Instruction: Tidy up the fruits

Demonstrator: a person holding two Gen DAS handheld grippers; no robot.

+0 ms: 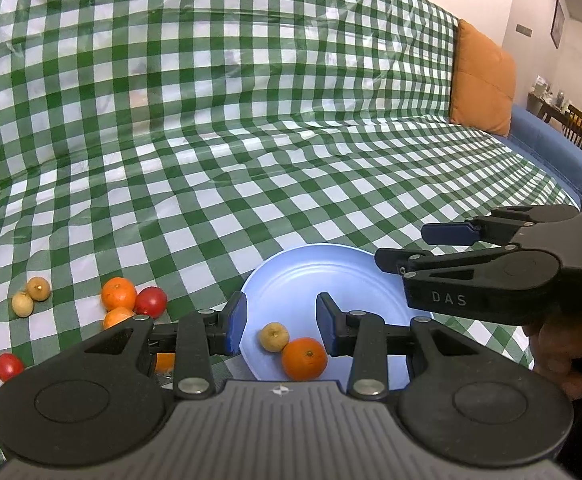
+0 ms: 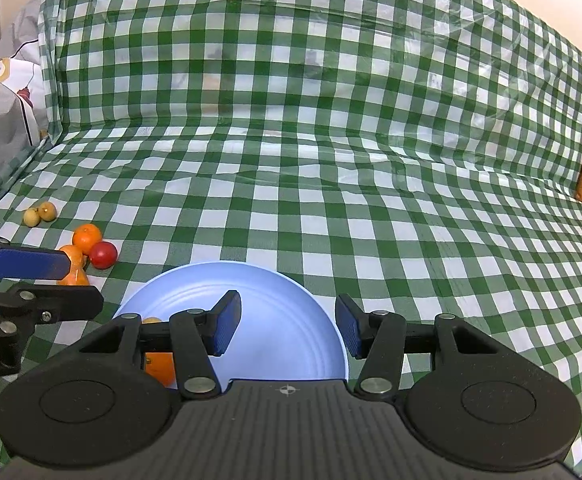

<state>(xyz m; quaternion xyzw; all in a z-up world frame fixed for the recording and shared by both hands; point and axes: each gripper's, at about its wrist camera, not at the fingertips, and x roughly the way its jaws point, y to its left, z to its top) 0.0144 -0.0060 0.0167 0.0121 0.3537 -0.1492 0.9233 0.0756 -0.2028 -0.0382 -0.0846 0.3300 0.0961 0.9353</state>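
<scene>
The fruit I am sorting lies partly on the blue plate (image 1: 291, 280) and partly loose on the green checked cloth (image 1: 251, 140). On the plate, near its left rim, an orange mandarin (image 1: 304, 358) sits touching a small tan longan (image 1: 274, 336). My left tongs (image 1: 282, 328) hang just above these two, jaws apart with nothing between the blue pads; the pair shows in the gap between the fingers, but no pad presses on either. My right tongs (image 2: 289, 326) hover over the bare right part of the plate (image 2: 275, 320), jaws also apart and empty. From the left camera they reach in from the right over the plate's far edge, with part of my hand (image 1: 559, 360) gripping the handle below.

Off the plate to the left, a cluster lies on the cloth: a mandarin (image 1: 119, 293) touching a red tomato (image 1: 150, 302), with a second mandarin (image 1: 117, 317) just in front of them, half hidden behind my left finger. Another bit of orange (image 1: 165, 362) peeks through the linkage; I cannot tell what it is. Further left, two more longans (image 1: 31, 296) rest side by side, touching. A lone red tomato (image 1: 9, 366) sits nearer me, well apart from the rest.

The cloth drapes over a sofa, up its back, and an orange cushion (image 1: 483, 80) stands at its right end
</scene>
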